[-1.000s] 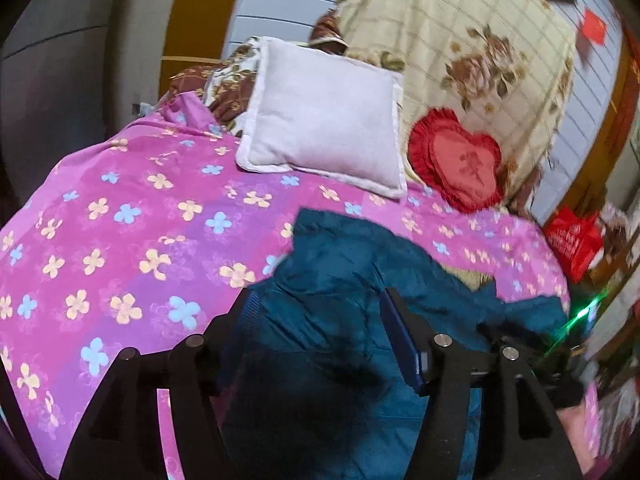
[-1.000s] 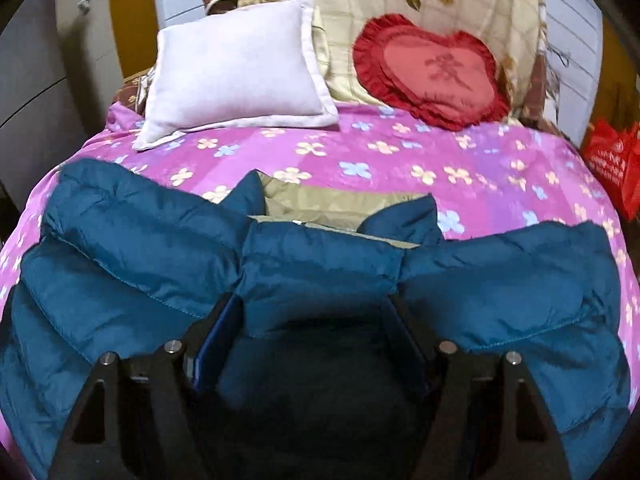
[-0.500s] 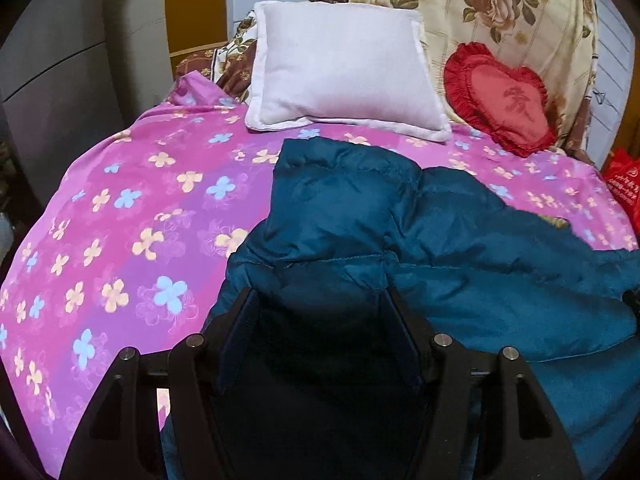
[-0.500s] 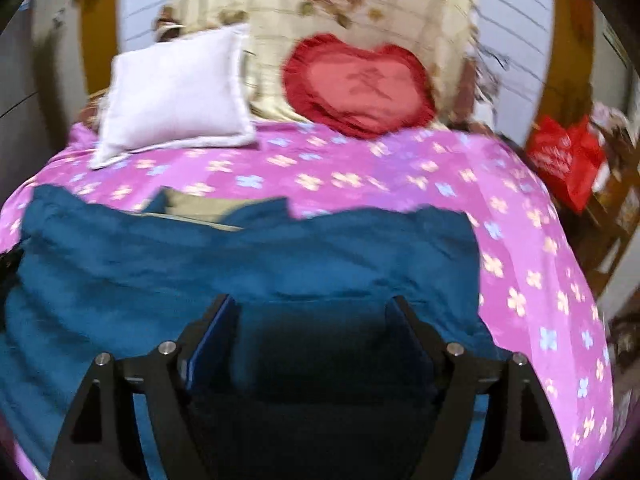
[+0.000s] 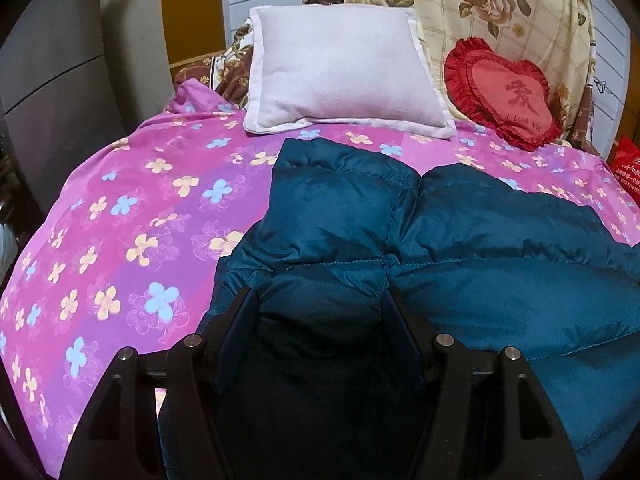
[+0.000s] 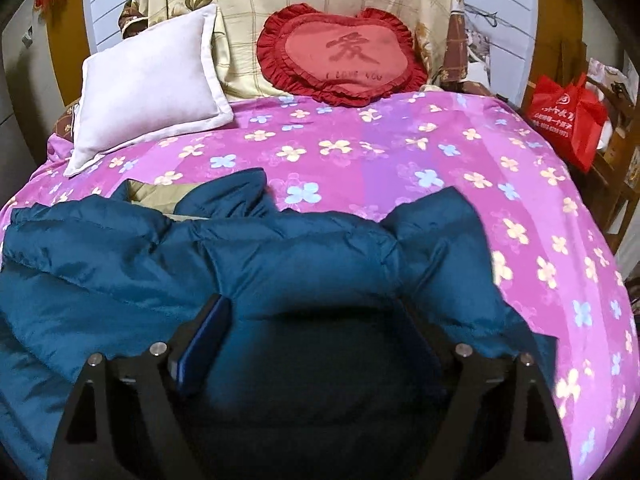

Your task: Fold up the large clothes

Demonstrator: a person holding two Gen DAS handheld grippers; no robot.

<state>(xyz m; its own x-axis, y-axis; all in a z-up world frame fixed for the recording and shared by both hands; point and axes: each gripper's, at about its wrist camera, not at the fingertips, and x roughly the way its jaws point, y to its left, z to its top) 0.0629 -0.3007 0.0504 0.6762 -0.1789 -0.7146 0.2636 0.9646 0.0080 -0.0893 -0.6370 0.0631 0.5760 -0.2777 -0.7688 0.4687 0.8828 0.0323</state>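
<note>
the teal puffer jacket (image 5: 460, 248) lies on the pink flowered bedspread (image 5: 132, 216), below the white pillow (image 5: 340, 72) and well short of it, and it takes up the right and lower part of the left wrist view. to the right of the white pillow a red heart cushion (image 5: 500, 94) leans on the floral headboard cover (image 6: 248, 20), apart from the jacket. the left gripper (image 5: 318, 312) shows its tongs standing apart with dark quilted cloth filling the gap; whether they pinch it, i cannot tell. the right gripper (image 6: 320, 328) reads the same: tongs apart, padding bulging between them, grip not confirmed. in the right wrist view a strip of tan lining (image 6: 160, 196) shows at the collar, nearer the white pillow, and both sleeves appear to be drawn across the body. judgement: the sleeve folds look done and the bundle is compact in width; a lengthwise fold and flattening of the puffed panels appear to remain. a red bag (image 6: 568, 116) stands off the bed, far right of the pillow.
</note>
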